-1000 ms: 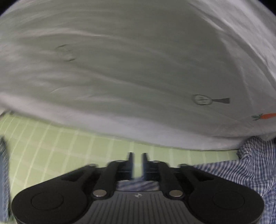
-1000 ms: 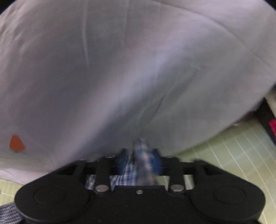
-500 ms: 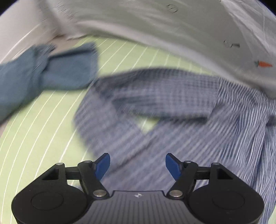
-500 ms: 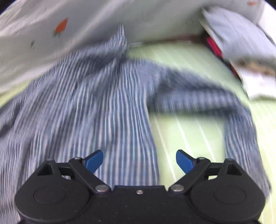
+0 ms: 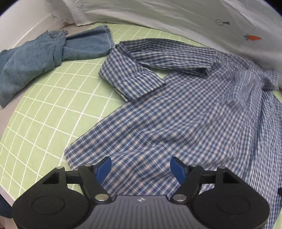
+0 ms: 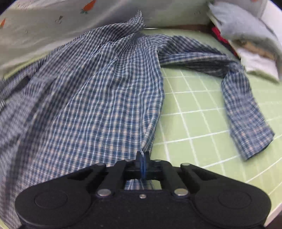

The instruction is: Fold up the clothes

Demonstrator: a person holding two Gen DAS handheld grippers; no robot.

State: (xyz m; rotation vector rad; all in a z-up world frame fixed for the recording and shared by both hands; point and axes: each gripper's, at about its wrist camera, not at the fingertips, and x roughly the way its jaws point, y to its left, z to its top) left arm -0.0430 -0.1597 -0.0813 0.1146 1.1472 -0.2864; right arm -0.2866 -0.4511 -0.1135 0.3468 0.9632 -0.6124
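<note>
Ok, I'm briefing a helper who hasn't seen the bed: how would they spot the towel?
On the green grid sheet, look to the far left corner, beside the checked shirt. The towel lies crumpled there, past the shirt's cuff: plain blue terry with a fringed edge, no pattern.

text: none legible | faint print on white sheet point(image 5: 79, 3) unreadable

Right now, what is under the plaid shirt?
The plaid shirt lies on a green grid-patterned sheet, visible around its edges. The right claw pinches its hem; the left claw is open above it. Anything beneath the shirt's body is covered.
</note>
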